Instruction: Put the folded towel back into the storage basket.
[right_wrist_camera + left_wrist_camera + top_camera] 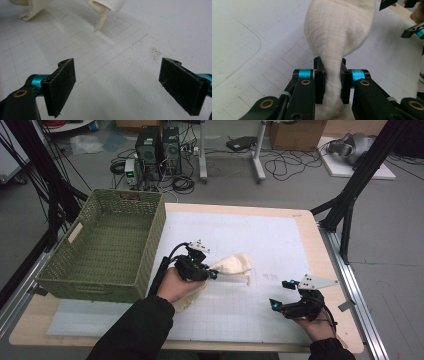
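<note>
A cream cloth bag (232,263) lies bunched on the white gridded mat (260,240) near the table's middle. My left gripper (211,271) is shut on it; in the left gripper view the cream cloth bag (339,32) is pinched between the two black pads (320,85) and spreads out beyond them. My right gripper (280,295) rests near the front right of the mat, apart from the bag. In the right gripper view my right gripper (117,86) stands wide open over bare mat, with the cloth bag's drawstring (101,21) dangling farther off.
A green woven basket (75,270) stands at the table's left, close beside my left hand. The wooden table edge (327,265) runs along the right. Black frame legs (350,195) and cables stand on the floor beyond.
</note>
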`<state>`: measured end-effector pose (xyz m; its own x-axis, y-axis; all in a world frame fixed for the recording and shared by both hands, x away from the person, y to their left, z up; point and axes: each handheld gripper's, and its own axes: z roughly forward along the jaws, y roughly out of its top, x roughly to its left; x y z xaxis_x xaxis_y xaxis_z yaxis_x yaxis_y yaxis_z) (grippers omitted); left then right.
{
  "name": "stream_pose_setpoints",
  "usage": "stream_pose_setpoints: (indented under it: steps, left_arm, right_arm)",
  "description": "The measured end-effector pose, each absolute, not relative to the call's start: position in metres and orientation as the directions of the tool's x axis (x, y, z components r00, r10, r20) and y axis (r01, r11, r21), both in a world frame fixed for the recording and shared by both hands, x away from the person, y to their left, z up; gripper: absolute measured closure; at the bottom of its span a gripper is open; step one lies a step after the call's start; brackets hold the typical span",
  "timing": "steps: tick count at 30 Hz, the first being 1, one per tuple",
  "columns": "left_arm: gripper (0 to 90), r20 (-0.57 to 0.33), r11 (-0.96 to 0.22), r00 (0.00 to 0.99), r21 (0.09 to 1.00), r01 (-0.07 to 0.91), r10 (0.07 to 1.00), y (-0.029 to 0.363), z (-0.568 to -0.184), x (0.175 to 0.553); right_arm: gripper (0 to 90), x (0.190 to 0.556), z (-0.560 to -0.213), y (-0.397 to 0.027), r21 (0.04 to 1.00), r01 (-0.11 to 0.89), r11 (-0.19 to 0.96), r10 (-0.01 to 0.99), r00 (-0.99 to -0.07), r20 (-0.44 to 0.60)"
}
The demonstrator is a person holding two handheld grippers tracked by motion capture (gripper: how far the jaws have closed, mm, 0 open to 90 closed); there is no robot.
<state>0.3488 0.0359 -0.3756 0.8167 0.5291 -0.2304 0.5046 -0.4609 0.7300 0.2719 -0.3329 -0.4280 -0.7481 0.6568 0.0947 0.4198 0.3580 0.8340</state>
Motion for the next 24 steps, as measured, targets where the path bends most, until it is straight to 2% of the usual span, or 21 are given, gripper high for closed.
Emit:
stream_pose_setpoints:
  steps: [24]
  left_arm:
    - [80.0, -0.332, -0.338, 0.771, 0.754, 0.563, 0.543, 0.059, -0.354, 0.353]
  right_arm:
    - [12.7, 0.274, -0.428, -0.332, 0.838, 0.412, 0.357, 0.646, -0.757, 0.096]
